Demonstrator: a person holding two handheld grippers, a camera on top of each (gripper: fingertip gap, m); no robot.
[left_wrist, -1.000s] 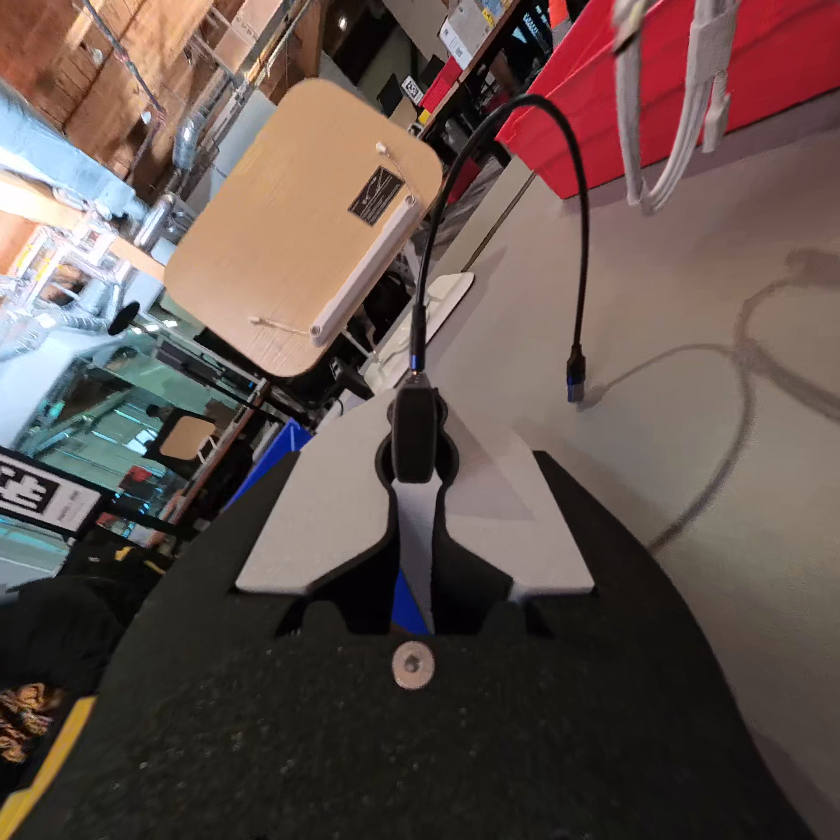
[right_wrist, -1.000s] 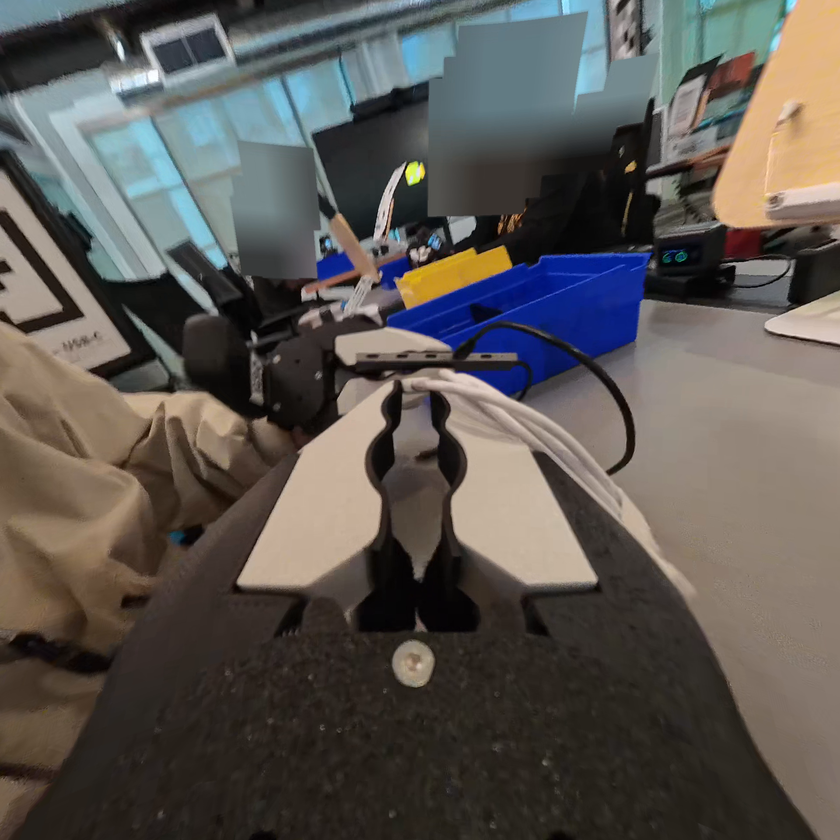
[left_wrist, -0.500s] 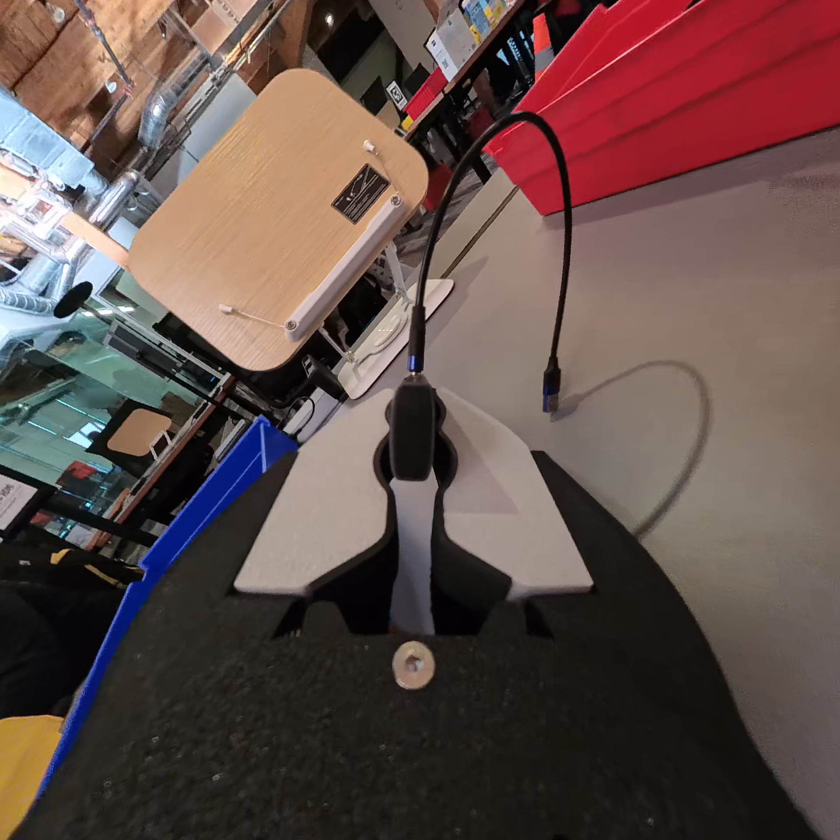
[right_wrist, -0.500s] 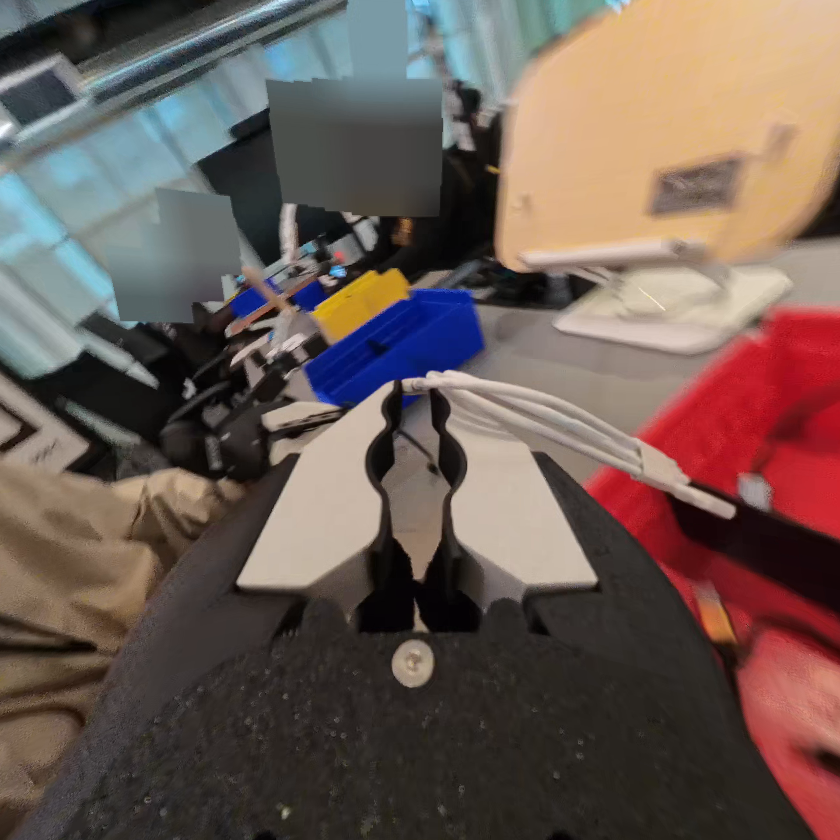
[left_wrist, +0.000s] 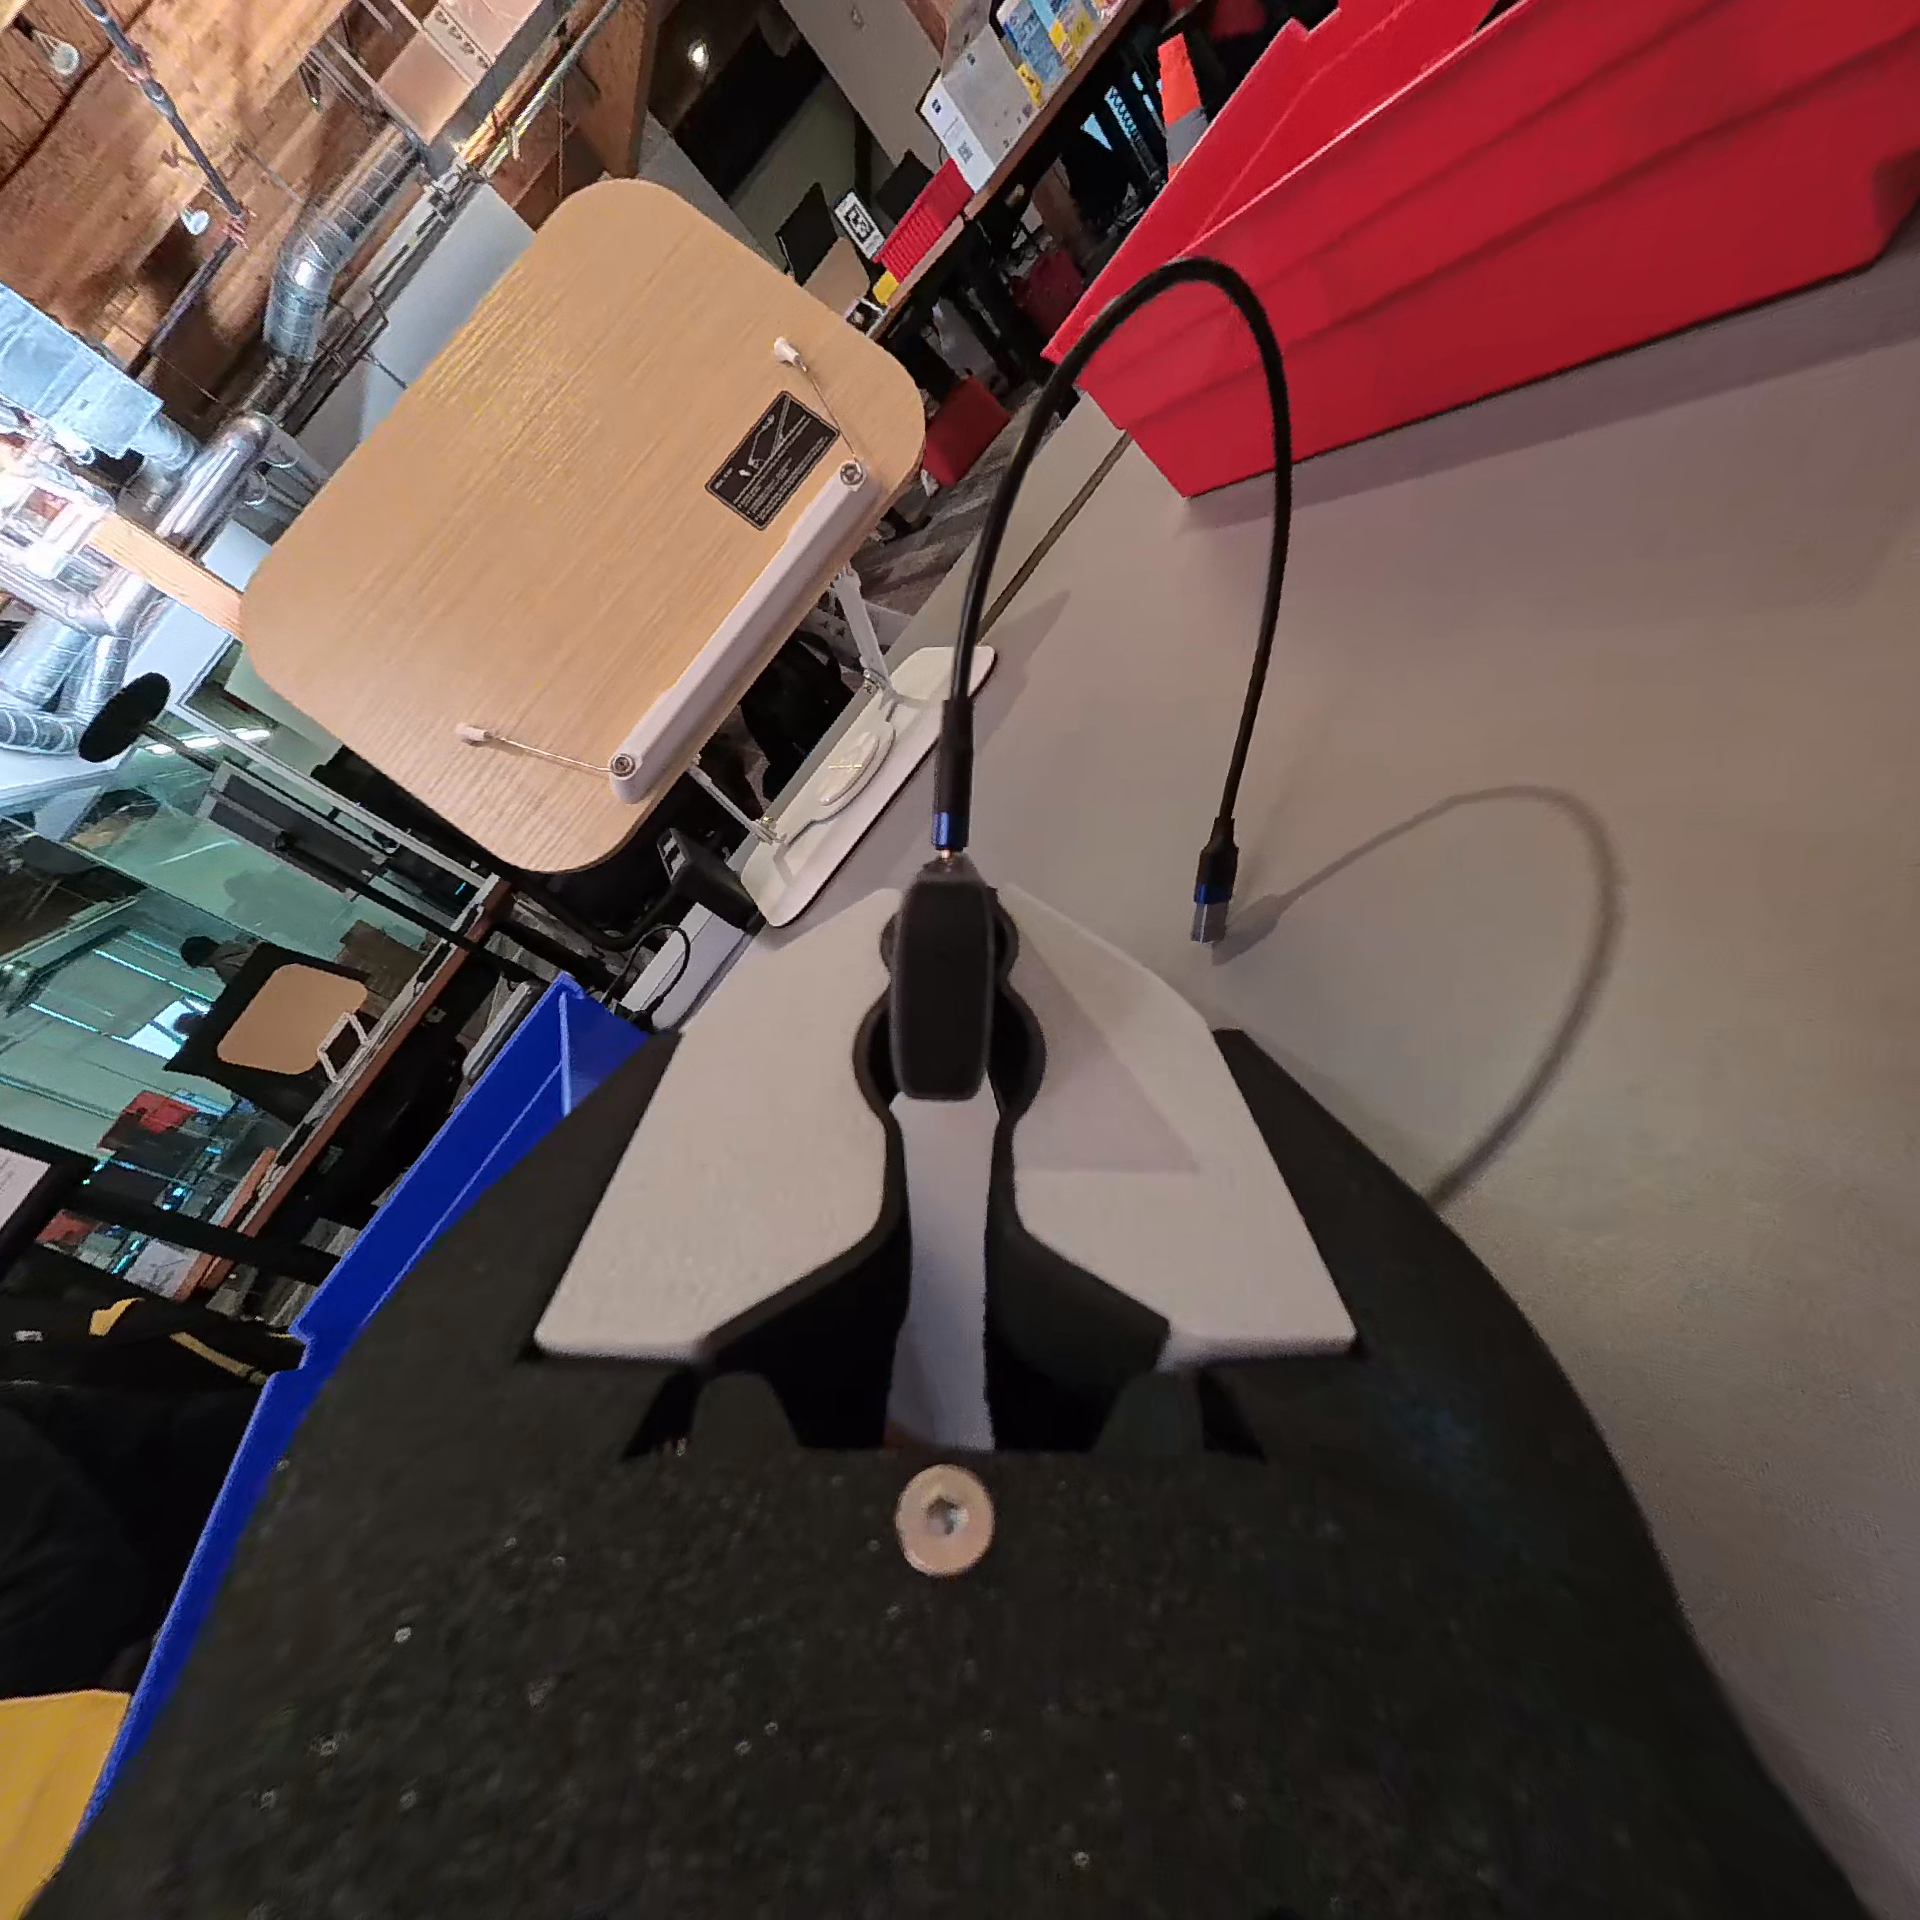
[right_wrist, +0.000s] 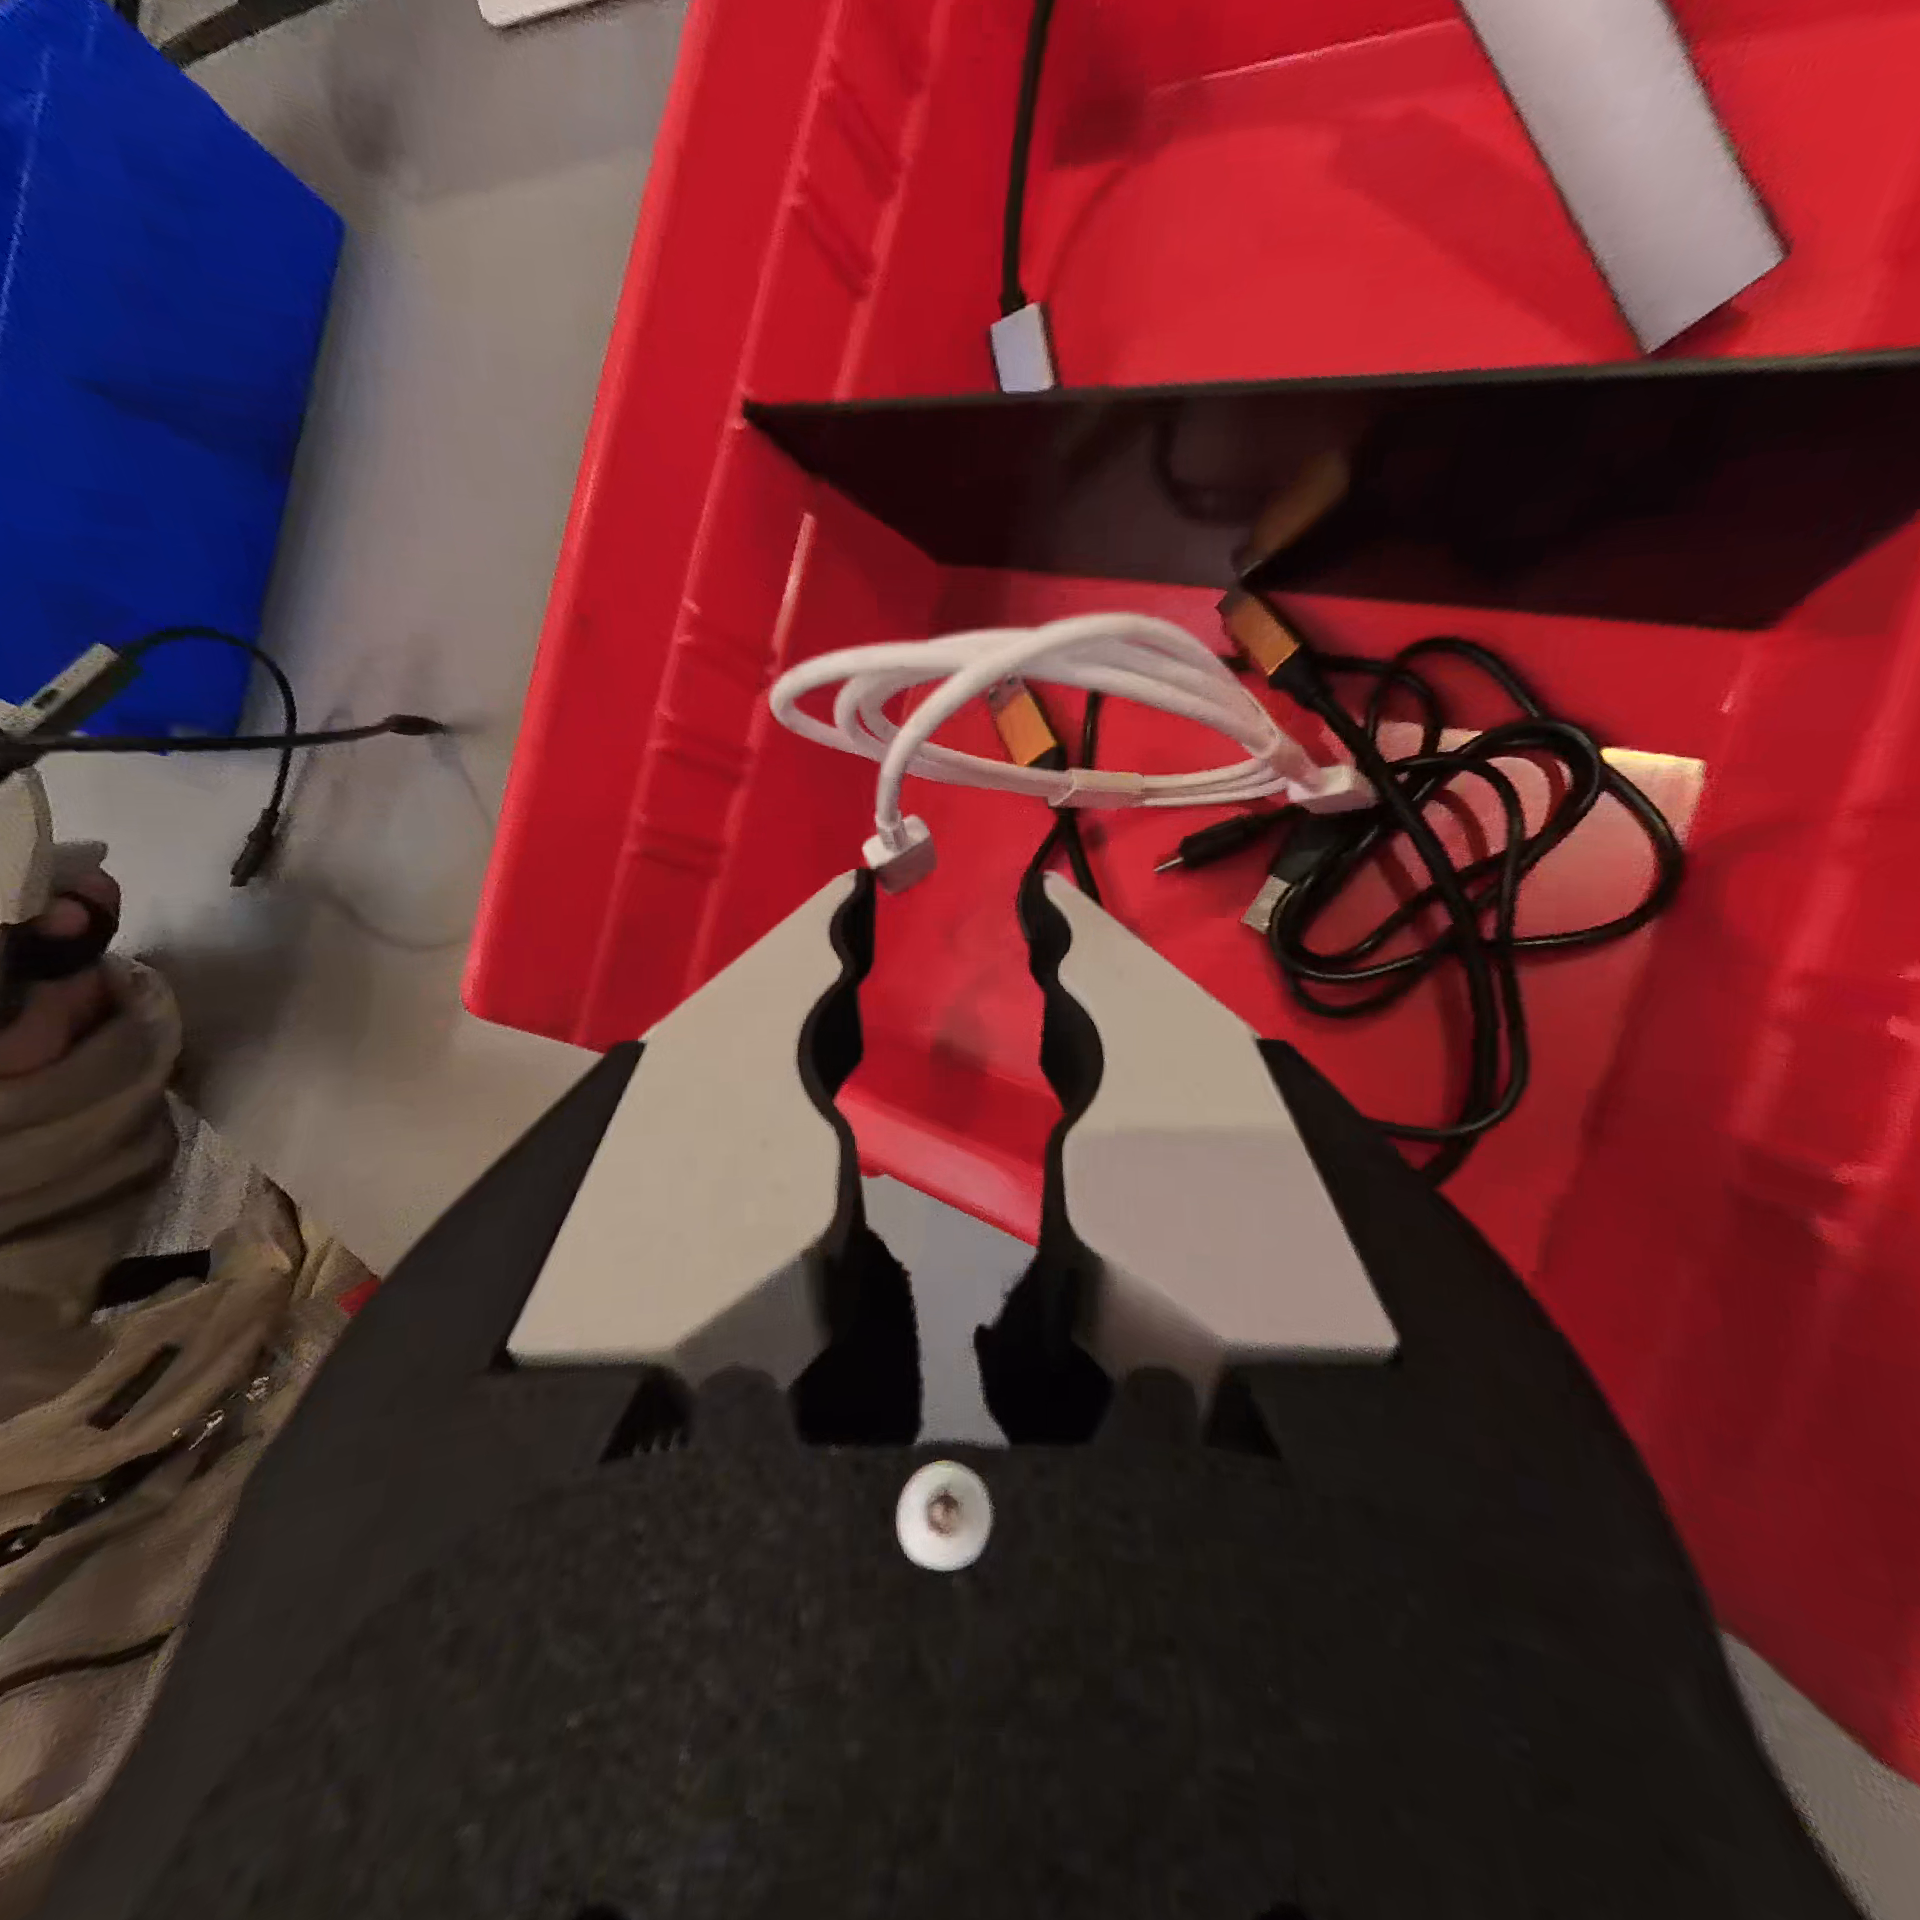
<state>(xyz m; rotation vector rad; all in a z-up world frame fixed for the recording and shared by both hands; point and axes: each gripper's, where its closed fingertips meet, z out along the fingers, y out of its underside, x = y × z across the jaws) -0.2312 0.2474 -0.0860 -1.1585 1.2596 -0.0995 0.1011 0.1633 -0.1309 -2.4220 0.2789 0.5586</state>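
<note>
Over red bin | right gripper jaws apart, empty, white cable just beyond | left gripper clamps black cable plug, free end dangling over table

Glossy red plastic bin; matt grey tabletop; wood-grain board.

The right tool is hanging with its jaws apart over the red bin. A coiled white cable is lying in the bin, one white plug just beside the left fingertip. Tangled black cables are sitting near it, below a black divider. A blue bin is standing on the grey surface.
</note>
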